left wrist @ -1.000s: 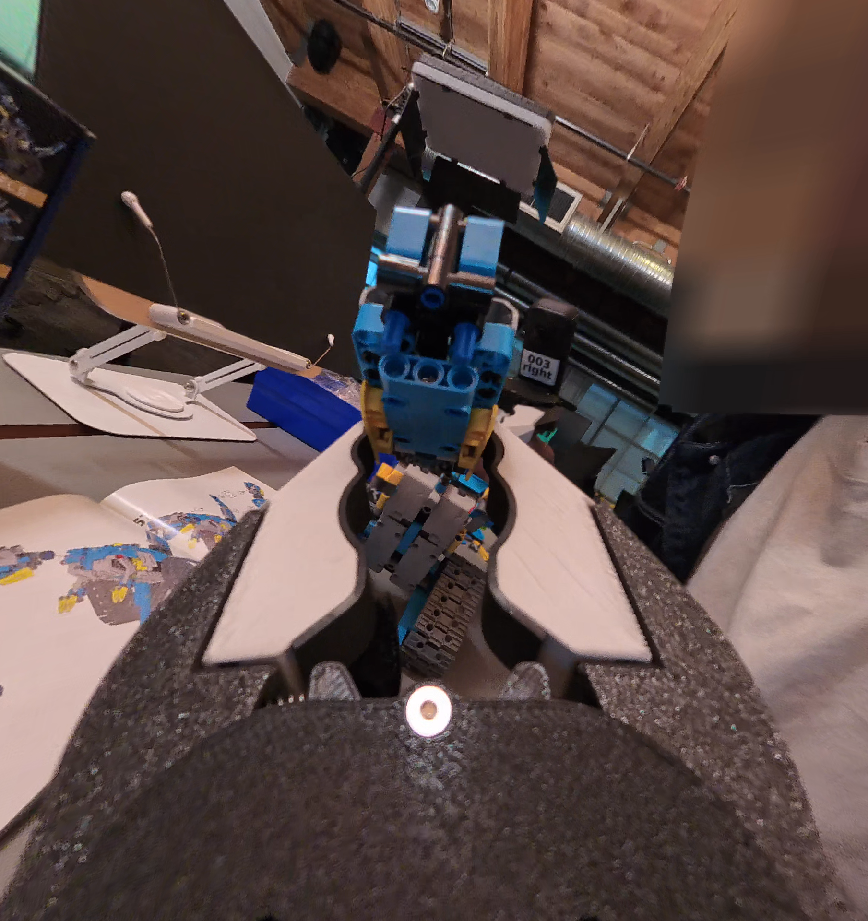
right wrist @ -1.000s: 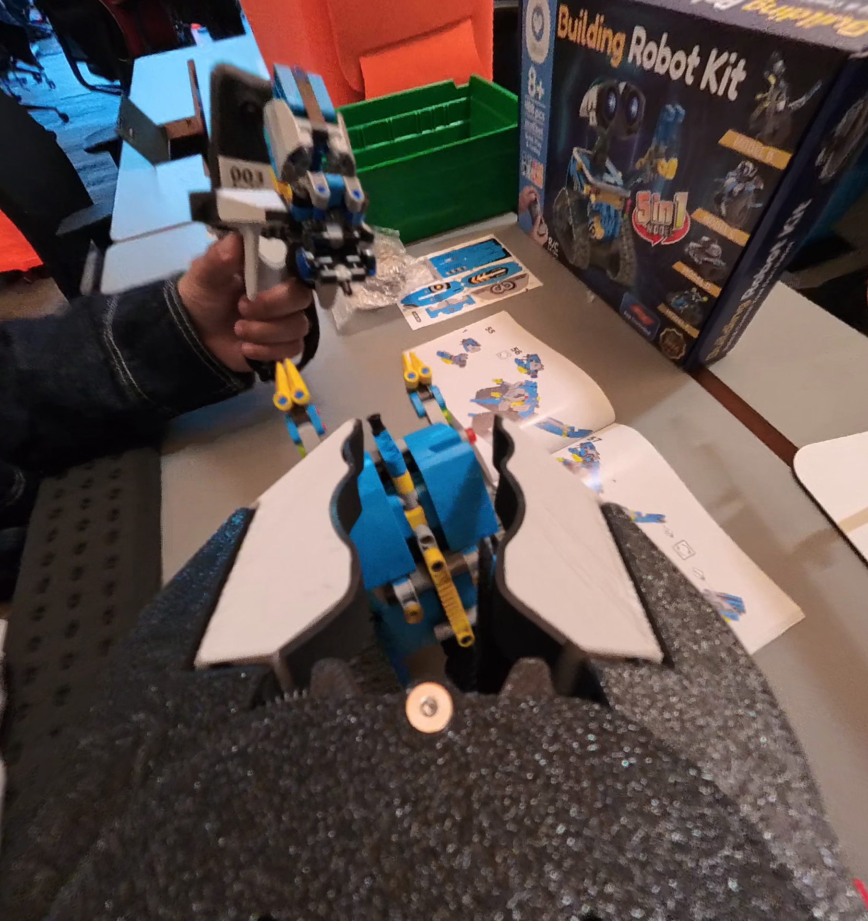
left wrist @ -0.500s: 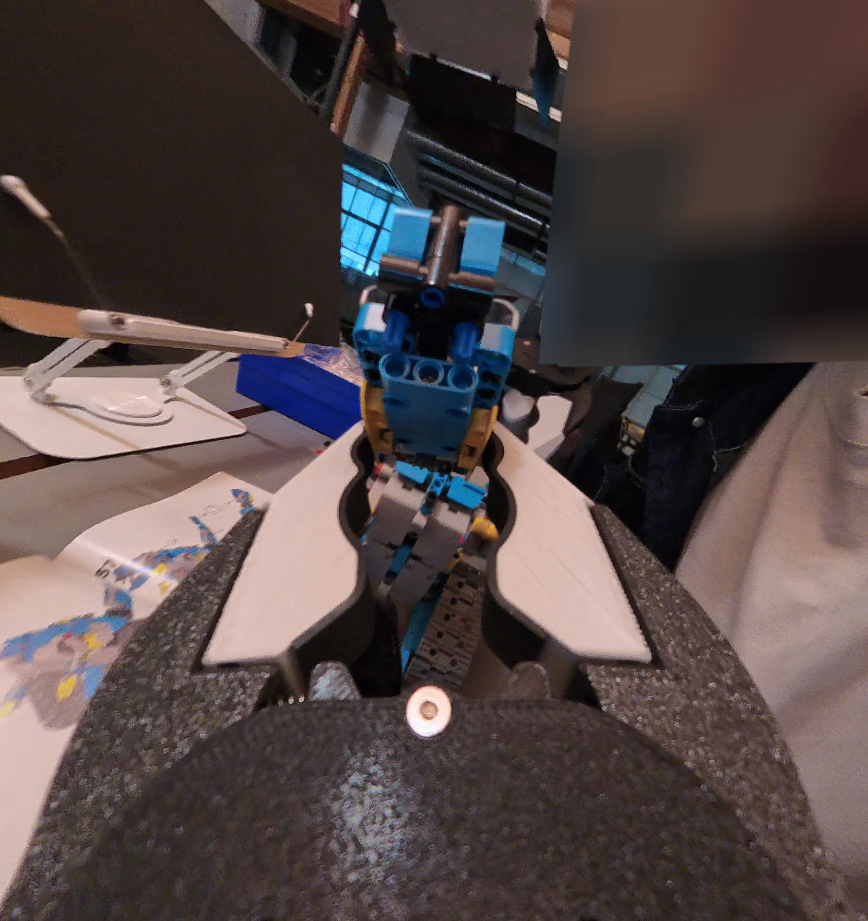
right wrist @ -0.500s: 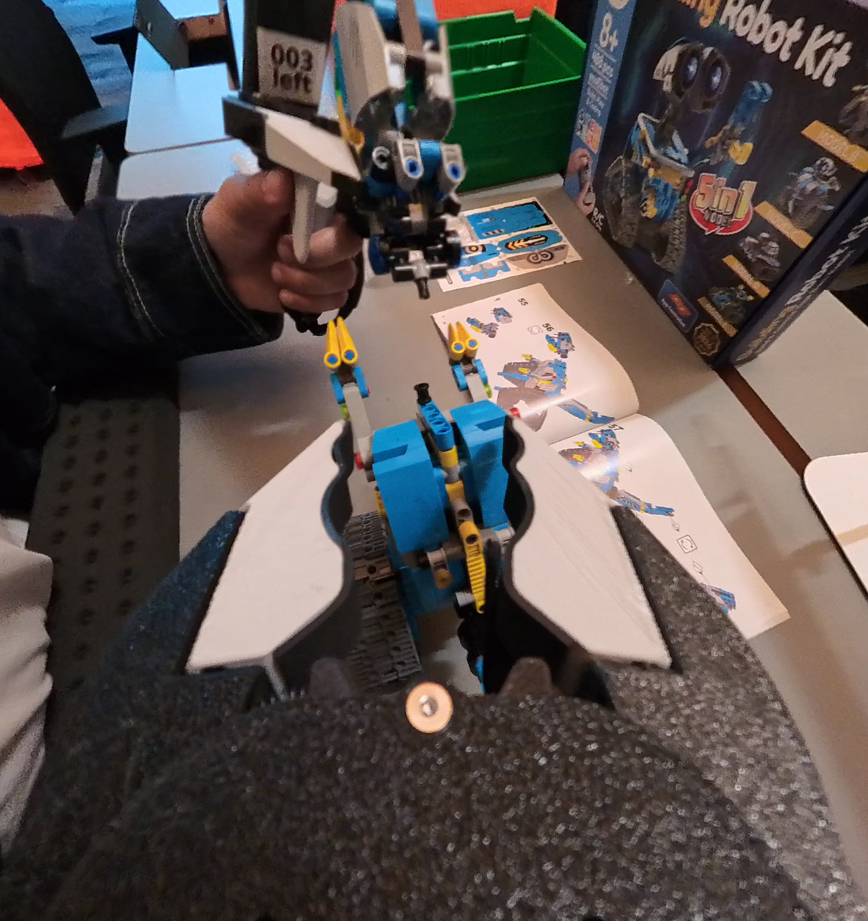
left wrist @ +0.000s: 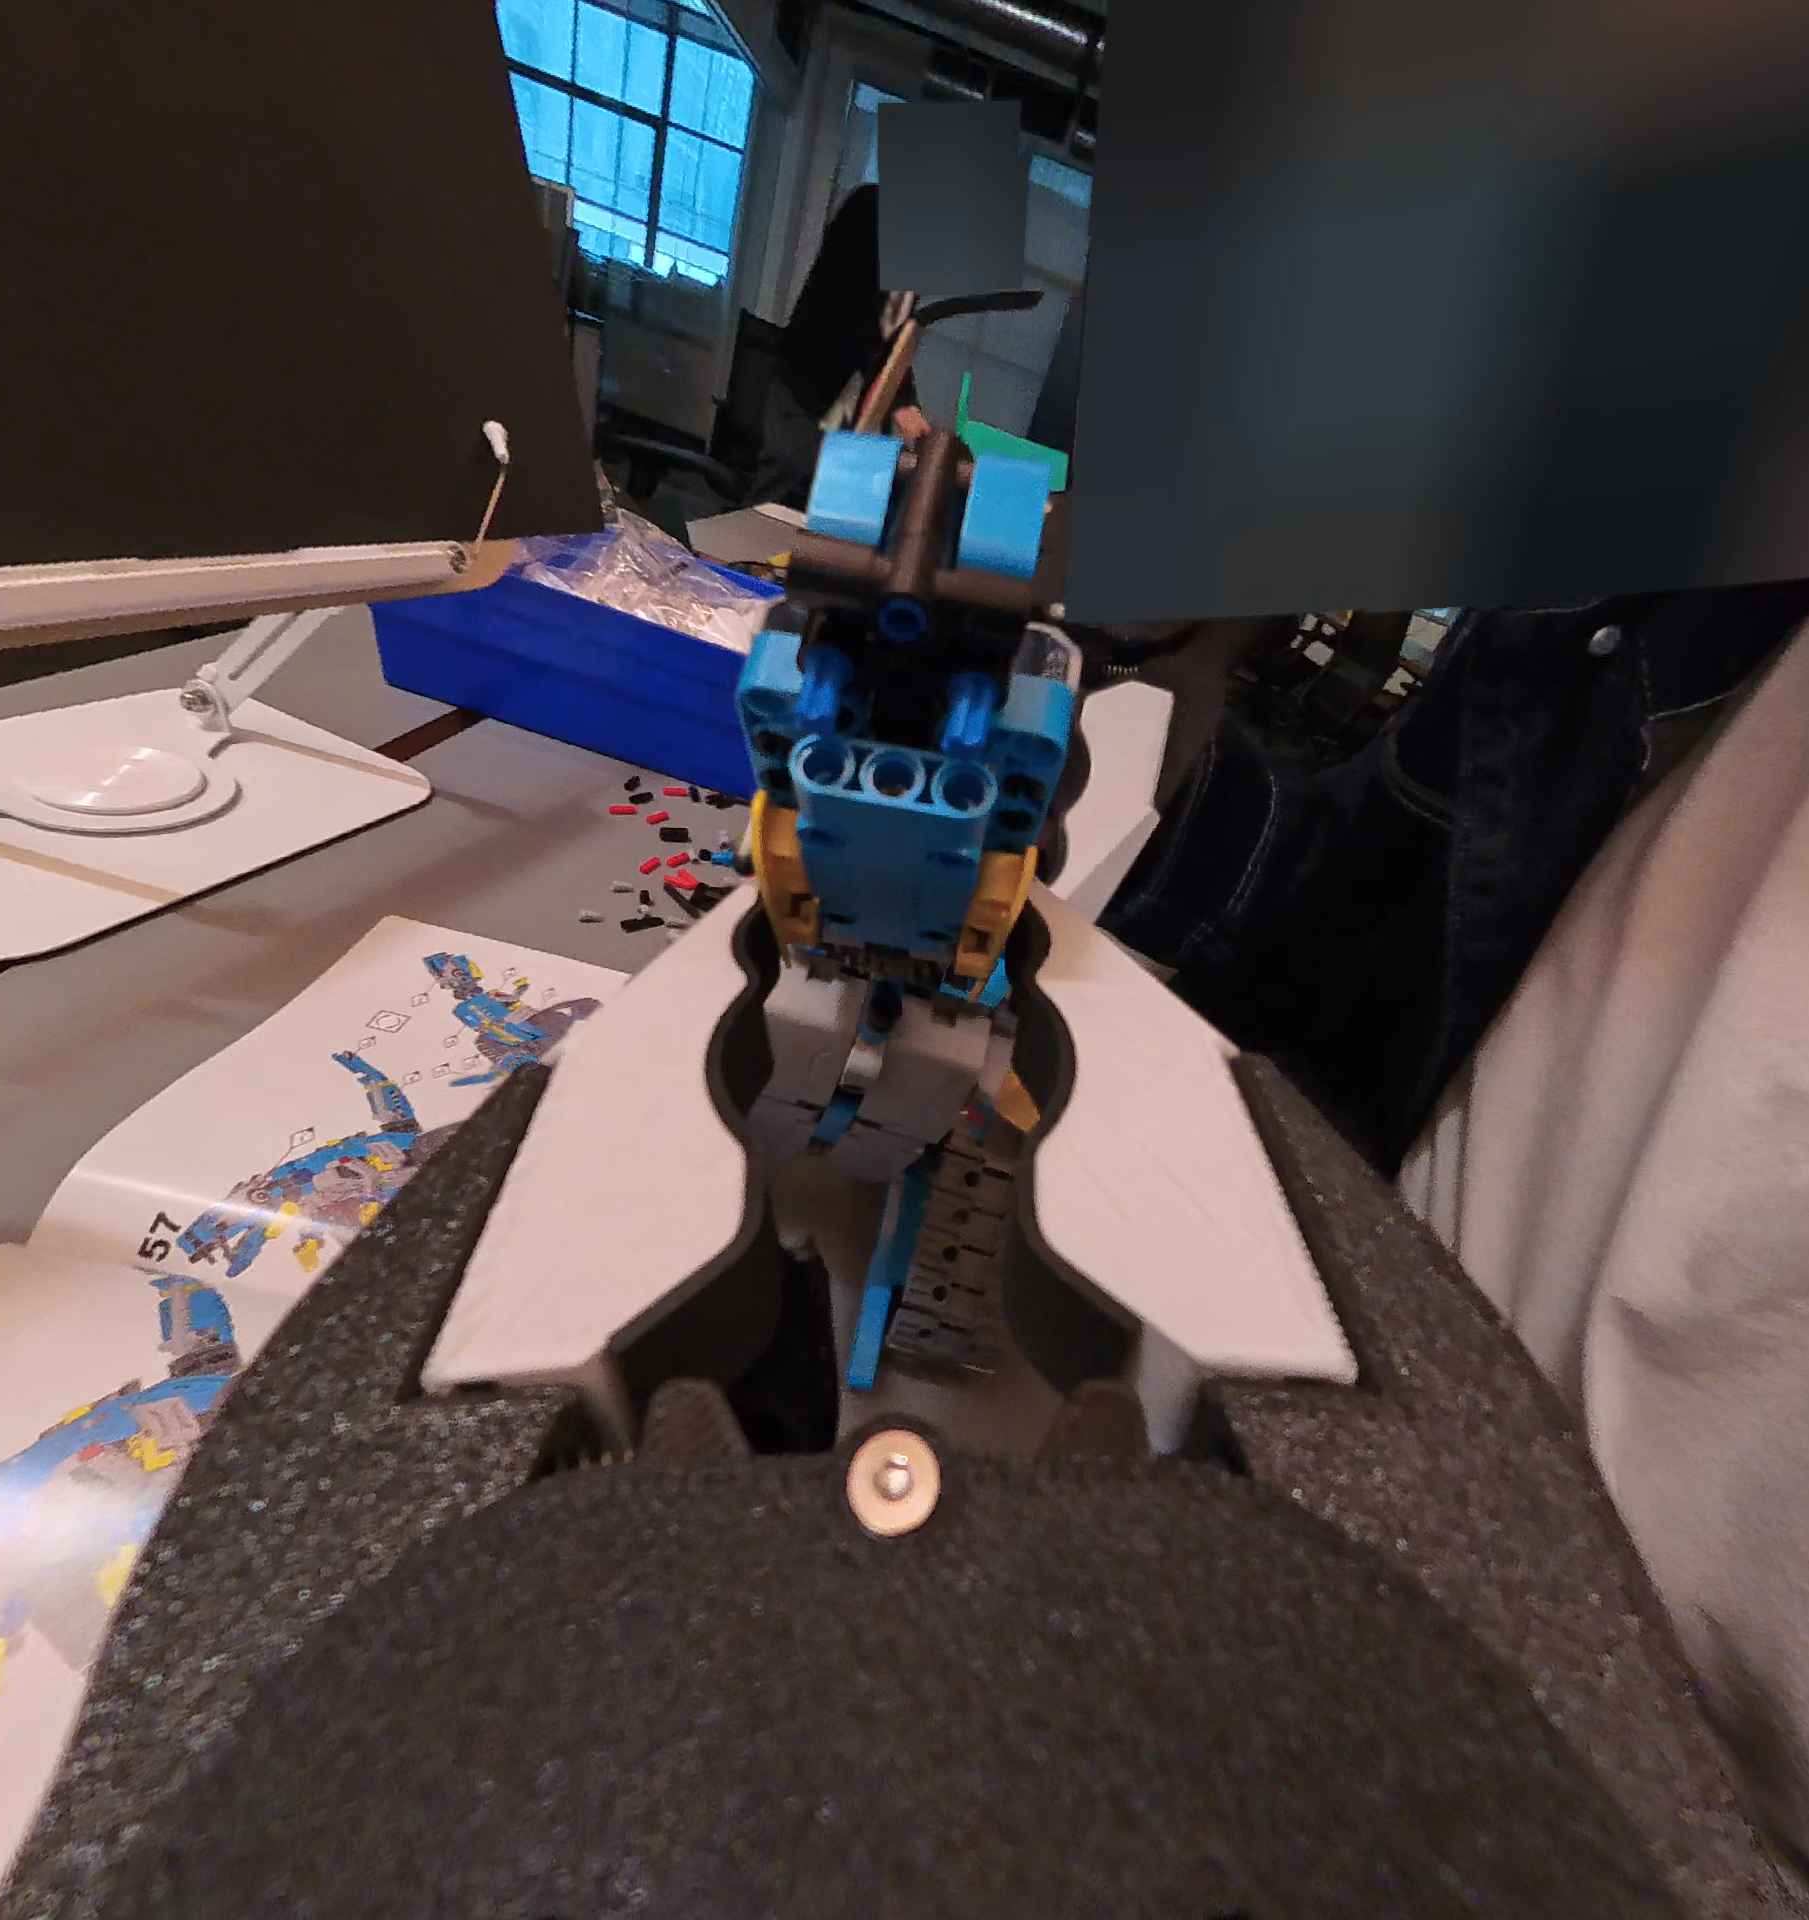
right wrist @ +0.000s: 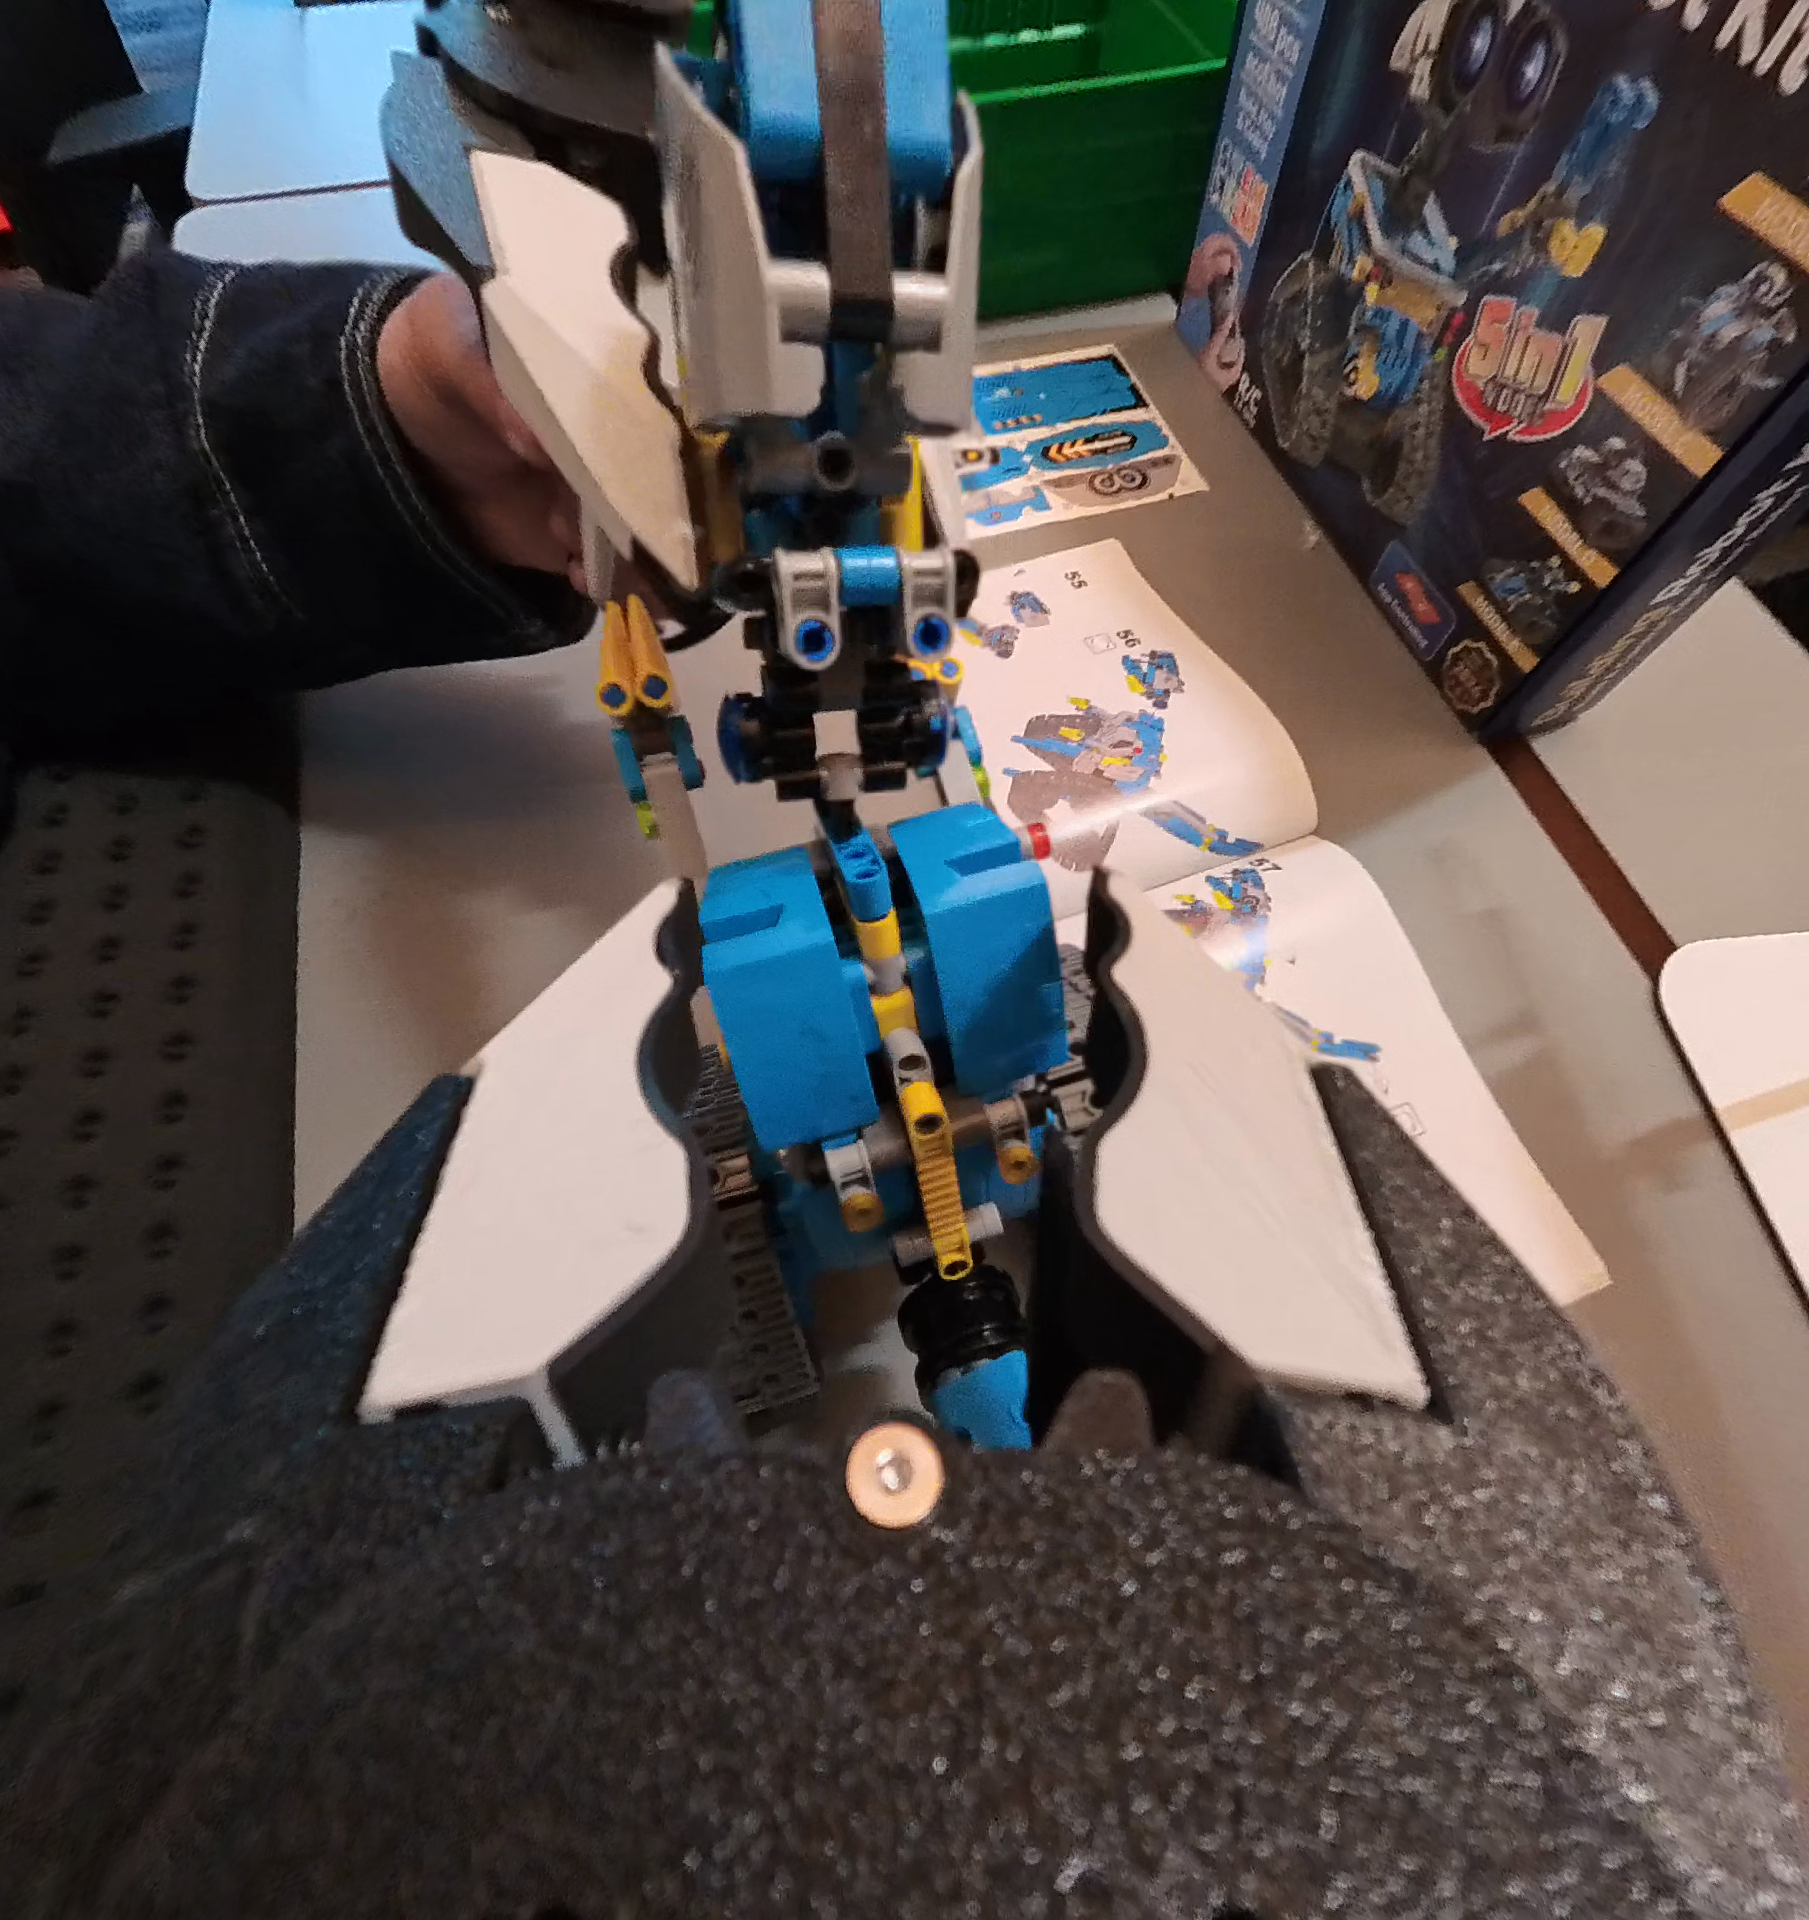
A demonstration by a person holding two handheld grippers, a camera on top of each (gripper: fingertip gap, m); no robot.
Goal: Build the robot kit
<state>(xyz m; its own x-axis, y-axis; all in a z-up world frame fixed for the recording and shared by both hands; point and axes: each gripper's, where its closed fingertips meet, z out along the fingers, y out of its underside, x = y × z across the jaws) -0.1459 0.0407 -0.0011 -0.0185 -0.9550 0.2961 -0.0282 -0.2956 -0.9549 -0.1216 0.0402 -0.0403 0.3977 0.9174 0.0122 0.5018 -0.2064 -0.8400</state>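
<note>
Blue brick upper assembly [right wrist: 848,623] hangs touching top of tracked blue body [right wrist: 879,1018], upright on table.

Little free room is left between the two brick assemblies: the upper assembly [right wrist: 838,665] held in the left gripper [right wrist: 744,499] hangs directly above the tracked lower body [right wrist: 879,1018] clamped in the right gripper [right wrist: 884,935], nearly touching. The worktop [right wrist: 443,831] left of the body is open up to a dark perforated mat [right wrist: 100,1091]. To the right, passage is hindered by an open instruction booklet [right wrist: 1191,748] (lying flat) and a tall kit box [right wrist: 1565,312]. Beyond, a green bin [right wrist: 1087,166] blocks the far edge. Loose small parts [left wrist: 661,862] and a blue tray [left wrist: 567,665] are seen on the other side.
</note>
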